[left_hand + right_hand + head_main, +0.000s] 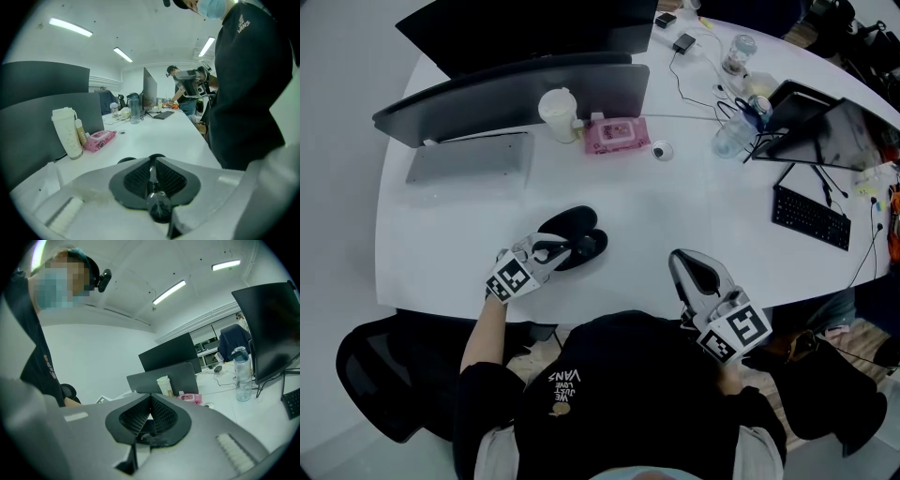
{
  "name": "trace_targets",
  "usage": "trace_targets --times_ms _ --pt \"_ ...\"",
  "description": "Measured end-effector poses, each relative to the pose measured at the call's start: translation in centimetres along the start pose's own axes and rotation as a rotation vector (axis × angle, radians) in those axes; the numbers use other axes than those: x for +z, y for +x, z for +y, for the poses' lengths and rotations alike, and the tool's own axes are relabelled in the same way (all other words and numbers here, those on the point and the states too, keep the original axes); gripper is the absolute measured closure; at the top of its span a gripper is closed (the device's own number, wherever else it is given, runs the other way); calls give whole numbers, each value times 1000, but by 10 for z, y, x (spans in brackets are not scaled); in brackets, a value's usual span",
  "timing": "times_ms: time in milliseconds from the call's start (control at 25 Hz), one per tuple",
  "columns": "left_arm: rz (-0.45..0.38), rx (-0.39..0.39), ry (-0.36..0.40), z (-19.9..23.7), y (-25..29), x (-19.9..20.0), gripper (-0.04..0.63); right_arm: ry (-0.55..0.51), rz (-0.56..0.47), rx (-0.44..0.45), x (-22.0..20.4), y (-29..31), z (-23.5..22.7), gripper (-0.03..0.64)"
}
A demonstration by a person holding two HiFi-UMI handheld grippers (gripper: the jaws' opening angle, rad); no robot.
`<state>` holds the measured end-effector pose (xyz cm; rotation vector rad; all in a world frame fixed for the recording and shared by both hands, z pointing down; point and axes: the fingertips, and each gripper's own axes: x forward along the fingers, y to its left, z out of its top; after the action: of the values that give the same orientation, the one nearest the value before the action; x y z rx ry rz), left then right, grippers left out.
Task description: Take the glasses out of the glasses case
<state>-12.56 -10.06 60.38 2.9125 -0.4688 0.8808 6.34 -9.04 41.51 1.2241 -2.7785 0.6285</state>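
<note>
The black glasses case (569,227) lies on the white table (694,206), near its front edge. It shows as two dark lobes, and I cannot make out the glasses. My left gripper (571,249) has its tips right at the case's near side, with the jaws shut. In the left gripper view (151,161) the pads meet in a thin line, and the dark case (125,160) peeks just beyond them; nothing shows between the pads. My right gripper (679,256) hovers at the front edge, well right of the case, shut and holding nothing (150,399).
At the back stand dark monitors (516,94), a white cup (559,114), a pink wipes pack (617,135) and a laptop (469,157). To the right are a water bottle (733,136), a keyboard (811,217), a tablet and cables. A black chair (384,375) sits lower left.
</note>
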Motion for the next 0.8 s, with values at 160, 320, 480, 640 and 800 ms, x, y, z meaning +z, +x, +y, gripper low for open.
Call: trace_targets --times_ms 160,320,480,640,800 --pt "17 -12 -7 -2 6 -8 554 2 4 1 -1 1 -1 618" --pt "39 -23 -3 -3 12 -13 537 4 8 3 -1 1 -2 618" --pt "57 -40 0 -4 16 -18 529 7 10 3 -2 2 -3 617" --pt "78 -53 4 -3 20 -24 512 11 12 5 -4 3 -5 618" --pt "103 -62 10 -4 23 -28 500 16 15 1 -4 3 -7 618"
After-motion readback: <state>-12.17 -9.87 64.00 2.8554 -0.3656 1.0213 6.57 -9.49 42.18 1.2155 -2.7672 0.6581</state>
